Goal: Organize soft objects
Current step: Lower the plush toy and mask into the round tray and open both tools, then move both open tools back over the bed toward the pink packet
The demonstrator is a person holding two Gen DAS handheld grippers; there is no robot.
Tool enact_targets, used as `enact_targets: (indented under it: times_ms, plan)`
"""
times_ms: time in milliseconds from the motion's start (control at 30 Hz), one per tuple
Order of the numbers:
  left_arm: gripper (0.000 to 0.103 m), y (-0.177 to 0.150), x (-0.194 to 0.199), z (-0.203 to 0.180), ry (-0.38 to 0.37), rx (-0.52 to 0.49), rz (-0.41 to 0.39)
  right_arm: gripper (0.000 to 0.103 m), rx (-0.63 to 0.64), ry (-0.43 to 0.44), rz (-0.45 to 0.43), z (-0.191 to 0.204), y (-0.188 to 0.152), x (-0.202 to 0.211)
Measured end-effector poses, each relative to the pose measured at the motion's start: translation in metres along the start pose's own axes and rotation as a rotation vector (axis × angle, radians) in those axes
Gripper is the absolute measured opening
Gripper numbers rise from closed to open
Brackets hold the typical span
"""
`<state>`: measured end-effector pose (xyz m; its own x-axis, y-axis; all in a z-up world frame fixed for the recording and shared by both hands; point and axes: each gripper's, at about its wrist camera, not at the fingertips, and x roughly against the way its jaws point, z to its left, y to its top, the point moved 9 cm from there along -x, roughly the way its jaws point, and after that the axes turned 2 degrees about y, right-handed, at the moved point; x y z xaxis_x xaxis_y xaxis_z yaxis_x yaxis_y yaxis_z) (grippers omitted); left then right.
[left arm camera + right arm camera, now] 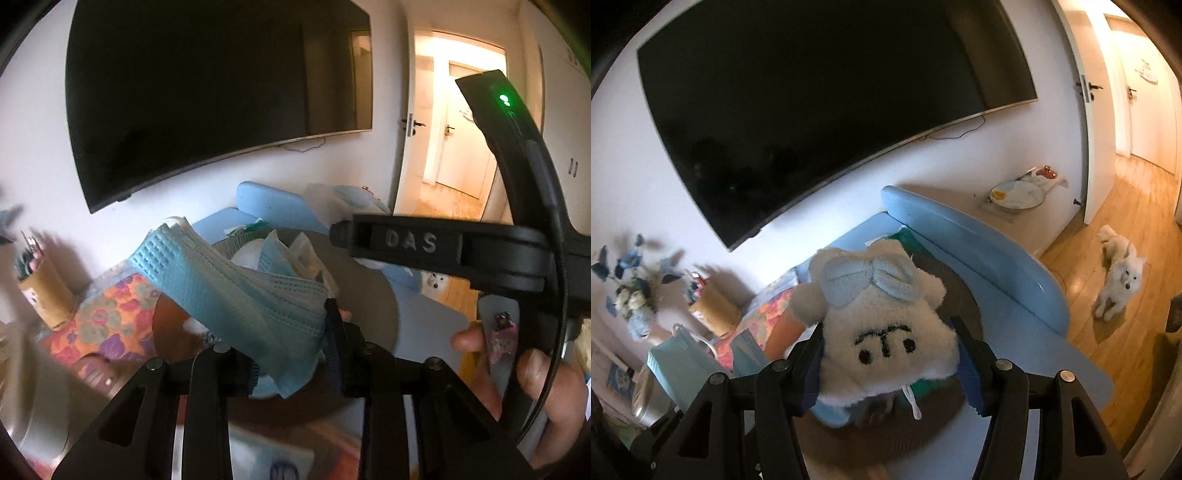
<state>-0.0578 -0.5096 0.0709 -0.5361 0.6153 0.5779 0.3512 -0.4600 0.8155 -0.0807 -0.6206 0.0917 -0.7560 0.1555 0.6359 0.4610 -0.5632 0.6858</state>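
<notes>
In the left wrist view my left gripper (pixel 291 339) is shut on a stack of blue face masks (pixel 236 291), which sticks out up and to the left above a round grey basket (pixel 369 306) holding white and blue soft items. My right gripper's body crosses that view at the right (pixel 443 247), with the hand that holds it. In the right wrist view my right gripper (pixel 890 354) is shut on a fluffy white plush (pixel 882 314) with a blue bow and a stitched face, held above the same basket (pixel 934 273). The masks also show at the lower left (pixel 679 365).
A big dark TV (pixel 827 103) hangs on the wall. The basket sits on a blue table (pixel 1015 314) with a floral cloth (pixel 107 317), a pencil cup (pixel 44 291) and flowers (pixel 631 288). A white dog (pixel 1119 280) lies on the wooden floor by an open door (pixel 458 125).
</notes>
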Motion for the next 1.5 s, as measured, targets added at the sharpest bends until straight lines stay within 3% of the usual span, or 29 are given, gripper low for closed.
enact_targets:
  times_ms: [33,100,133,167,200,267,500,633,833,967,1033,1133,1267,1367,1500]
  plan:
    - [0.035,0.0,-0.005,0.0,-0.005,0.002,0.006,0.063,-0.002,0.003,0.007,0.0,0.004,-0.008]
    - [0.055,-0.001,-0.012,-0.001,0.02,-0.008,0.004,0.067,-0.01,0.031,0.042,0.001,0.01,-0.027]
    - [0.063,-0.004,-0.012,-0.005,0.006,-0.018,0.008,0.068,-0.014,0.04,0.071,0.001,0.011,-0.036]
    - [0.079,-0.004,-0.015,-0.01,-0.022,-0.025,0.011,0.068,-0.012,0.045,0.12,0.0,0.009,-0.047]
    - [0.083,-0.007,-0.013,-0.014,-0.045,-0.029,0.009,0.068,-0.009,0.052,0.166,-0.001,0.005,-0.053]
    - [0.084,-0.014,-0.009,-0.018,-0.068,-0.037,0.019,0.068,-0.02,0.08,0.241,-0.005,-0.008,-0.057]
    - [0.084,-0.043,0.0,-0.02,-0.178,0.019,0.108,0.073,-0.078,0.07,0.278,-0.037,-0.034,-0.028]
    - [0.084,-0.052,0.016,-0.022,-0.203,0.042,0.104,0.086,-0.074,0.074,0.23,-0.041,-0.037,0.002]
    - [0.084,-0.062,0.059,-0.028,-0.246,0.025,0.066,0.086,-0.024,0.062,0.201,-0.03,-0.049,0.031]
    - [0.084,-0.072,0.096,-0.021,-0.258,0.029,0.009,0.09,0.053,0.111,0.218,-0.012,-0.082,0.051]
    - [0.086,-0.08,0.113,-0.015,-0.269,0.034,0.005,0.091,0.124,0.084,0.237,-0.007,-0.106,0.054]
    - [0.086,-0.087,0.138,0.005,-0.25,0.081,-0.039,0.091,0.135,0.111,0.261,-0.005,-0.132,0.061]
    - [0.086,-0.091,0.167,0.038,-0.223,0.129,-0.076,0.091,0.154,0.181,0.19,0.016,-0.128,0.084]
    - [0.088,-0.107,0.191,0.082,-0.134,0.174,-0.092,0.091,0.247,0.287,0.213,0.056,-0.14,0.1]
    - [0.088,-0.137,0.219,0.166,0.042,0.305,-0.071,0.091,0.441,0.435,0.266,0.138,-0.182,0.109]
